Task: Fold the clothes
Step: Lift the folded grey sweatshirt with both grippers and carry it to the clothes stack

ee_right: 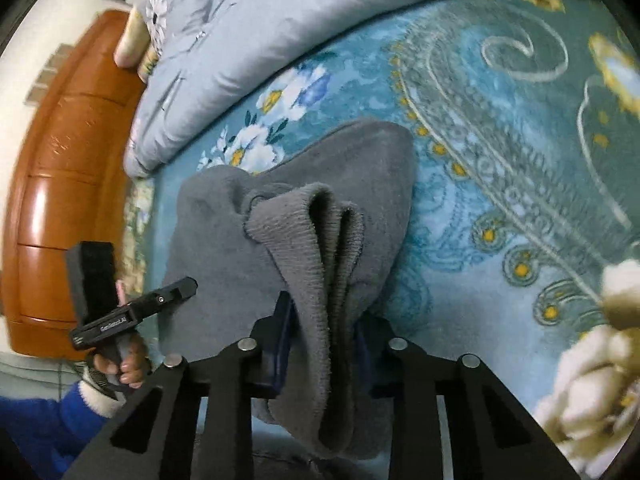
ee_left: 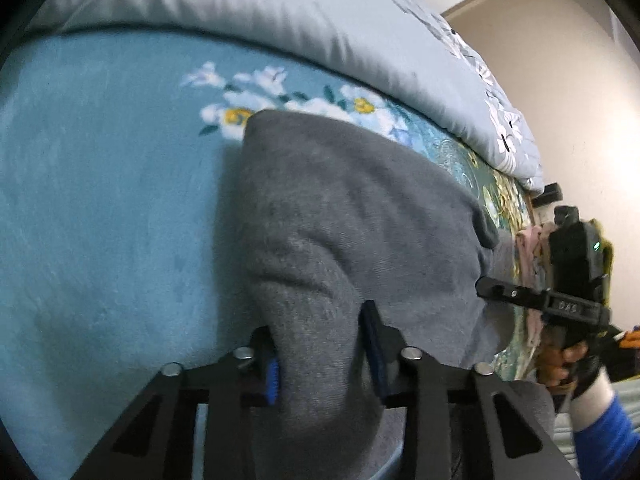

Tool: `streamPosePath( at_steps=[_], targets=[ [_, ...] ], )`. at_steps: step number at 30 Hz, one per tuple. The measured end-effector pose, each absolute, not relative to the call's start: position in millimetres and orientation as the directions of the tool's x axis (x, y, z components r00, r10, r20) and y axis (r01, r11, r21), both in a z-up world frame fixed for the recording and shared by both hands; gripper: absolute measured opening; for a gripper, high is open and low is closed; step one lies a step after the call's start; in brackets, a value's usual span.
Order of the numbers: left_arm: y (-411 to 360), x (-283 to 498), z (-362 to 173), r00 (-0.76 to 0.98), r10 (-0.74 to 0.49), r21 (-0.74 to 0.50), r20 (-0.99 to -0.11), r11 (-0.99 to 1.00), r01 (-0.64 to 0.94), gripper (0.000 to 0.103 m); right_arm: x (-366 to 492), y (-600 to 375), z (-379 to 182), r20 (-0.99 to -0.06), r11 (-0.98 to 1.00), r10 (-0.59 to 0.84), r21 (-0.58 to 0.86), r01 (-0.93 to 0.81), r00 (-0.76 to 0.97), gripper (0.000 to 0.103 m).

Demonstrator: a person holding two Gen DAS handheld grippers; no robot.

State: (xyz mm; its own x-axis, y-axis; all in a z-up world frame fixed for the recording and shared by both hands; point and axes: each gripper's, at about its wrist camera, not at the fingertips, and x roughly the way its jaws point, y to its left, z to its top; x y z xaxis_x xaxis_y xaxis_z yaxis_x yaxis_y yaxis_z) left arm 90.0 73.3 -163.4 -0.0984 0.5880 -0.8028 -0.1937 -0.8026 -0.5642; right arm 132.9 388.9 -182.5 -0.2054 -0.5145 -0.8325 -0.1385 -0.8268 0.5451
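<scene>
**Op:** Both claws are clamped on the grey garment (ee_left: 340,216). My left gripper (ee_left: 324,348) has a thick bunch of plain fabric pinched between its blue pads (ee_left: 272,376). My right gripper (ee_right: 324,344) is closed on a ribbed edge (ee_right: 320,216), probably a cuff or hem, doubled into at least 2 layers.

**Eng:** Where's the garment sitting?

**Op:** Hanging between the 2 grippers, lifted off the blue floral blanket (ee_left: 100,200). The far end droops back toward the blanket; I can't tell if it touches. The pale grey duvet (ee_left: 280,20) lies behind the garment, well apart. The wooden headboard (ee_right: 68,184) is off to the left of it in the right wrist view.

**Eng:** Handling?

**Op:** My read: soft knit or fleece, limp, no stiffness. It sags wherever it's unsupported. Light to moderate weight, not slippery, nothing fragile. The fuzzy surface should grip the pads well.

**Eng:** Grip points OK?

**Op:** The right grip on the ribbed band is good: denser, and less stretch. The left is on a loose bunch, so the layers could creep. For a clean fold I'd want the left on a seam or corner too.

**Eng:** Risk?

**Op:** A crooked fold if the bunch slips. The blanket pile may also drag the fabric when I lay it down.
</scene>
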Motion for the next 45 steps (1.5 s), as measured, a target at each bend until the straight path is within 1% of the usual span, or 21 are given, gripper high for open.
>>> streamPosePath(
  at_steps=[3, 9, 16, 22, 25, 28, 34, 39, 45],
  targets=[
    [70, 90, -151, -0.114, 0.592, -0.564, -0.798, -0.800, -0.204, 0.025, 131, 382, -165, -0.865, -0.861, -0.462, 0.490, -0.136, -0.195, 0.026],
    [65, 94, -116, -0.163, 0.632, -0.592, -0.758, -0.771, -0.235, 0.025, 140, 373, -111, -0.893, -0.899, -0.380, 0.418, -0.133, -0.239, 0.025],
    [76, 91, -37, -0.228, 0.707, -0.613, -0.670, -0.699, -0.368, 0.025, 168, 382, -26, -0.861, -0.908, -0.337, 0.405, -0.111, -0.381, 0.025],
    [122, 91, 39, -0.218, 0.757, -0.576, -0.615, -0.621, -0.531, 0.025, 217, 411, 51, -0.801, -0.906, -0.275, 0.401, -0.135, -0.531, 0.025],
    [159, 94, 75, -0.182, 0.783, -0.555, -0.595, -0.564, -0.611, 0.025, 250, 431, 87, -0.775, -0.909, -0.231, 0.388, -0.154, -0.589, 0.025],
    [207, 97, 106, -0.114, 0.814, -0.562, -0.569, -0.486, -0.669, 0.025, 286, 462, 117, -0.752, -0.903, -0.172, 0.378, -0.203, -0.636, 0.025],
    [332, 117, 156, 0.048, 0.835, -0.564, -0.548, -0.326, -0.759, 0.024, 359, 539, 159, -0.720, -0.857, -0.032, 0.377, -0.351, -0.693, 0.025],
    [446, 137, 193, 0.170, 0.829, -0.566, -0.533, -0.200, -0.799, 0.024, 414, 613, 190, -0.703, -0.798, 0.088, 0.375, -0.472, -0.706, 0.025],
    [585, 161, 236, 0.281, 0.781, -0.515, -0.558, -0.060, -0.855, 0.024, 461, 704, 215, -0.673, -0.701, 0.182, 0.422, -0.575, -0.717, 0.025]
  ],
)
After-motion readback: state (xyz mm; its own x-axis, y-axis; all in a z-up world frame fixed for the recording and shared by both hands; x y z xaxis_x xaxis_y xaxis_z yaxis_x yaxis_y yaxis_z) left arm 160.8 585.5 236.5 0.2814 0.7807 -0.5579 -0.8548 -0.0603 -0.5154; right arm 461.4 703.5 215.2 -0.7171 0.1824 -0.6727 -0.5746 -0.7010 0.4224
